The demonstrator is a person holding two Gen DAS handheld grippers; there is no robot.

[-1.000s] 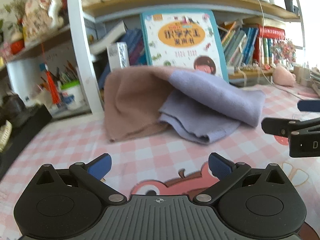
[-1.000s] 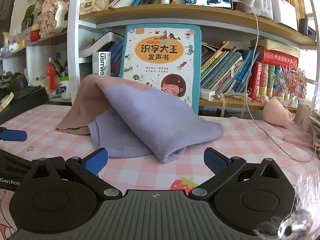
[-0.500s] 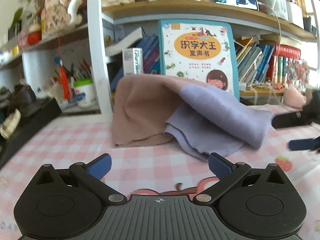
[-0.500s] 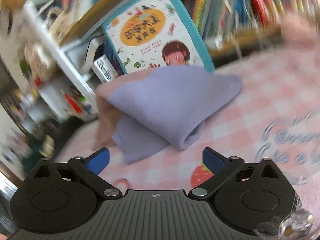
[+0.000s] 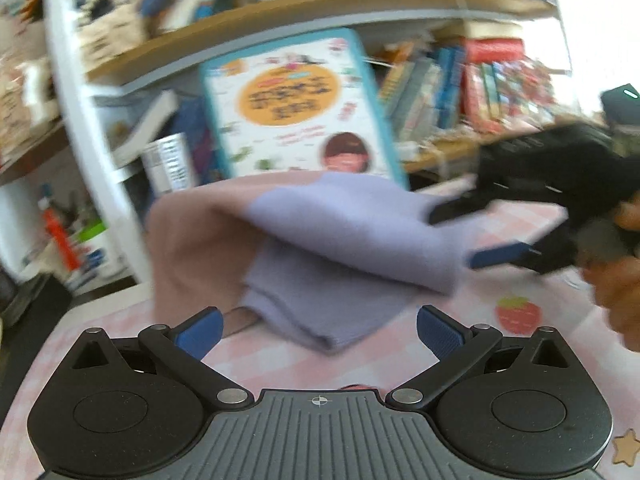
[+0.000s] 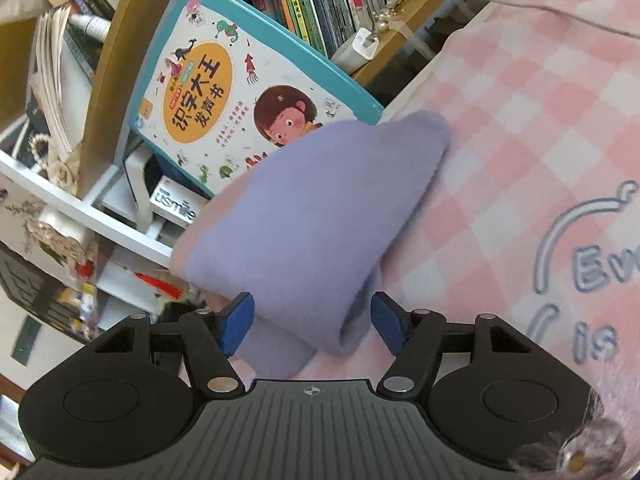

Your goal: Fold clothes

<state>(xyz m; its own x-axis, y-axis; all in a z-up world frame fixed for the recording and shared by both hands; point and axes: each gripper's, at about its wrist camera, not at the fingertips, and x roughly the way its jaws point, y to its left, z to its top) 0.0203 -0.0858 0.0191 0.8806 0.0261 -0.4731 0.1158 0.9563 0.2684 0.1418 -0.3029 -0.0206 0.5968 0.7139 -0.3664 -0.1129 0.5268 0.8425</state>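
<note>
My right gripper (image 6: 312, 326) is closing, rolled on its side, with the folded edge of the soft two-tone garment, lilac over dusty pink (image 6: 320, 216), between its blue pads; the pads do not yet press it. The garment lies bunched on the pink checked counter (image 6: 540, 128), just in front of the teal-bordered picture book (image 6: 224, 92), its long axis running from the right gripper toward that book. My left gripper (image 5: 318, 330) stands open and empty, just short of the garment, so the right is nearer.

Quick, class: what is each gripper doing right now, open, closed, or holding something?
Left gripper: open, holding nothing.
Right gripper: fingers closing around the lilac fold of the cloth, not yet pressing on it.
</note>
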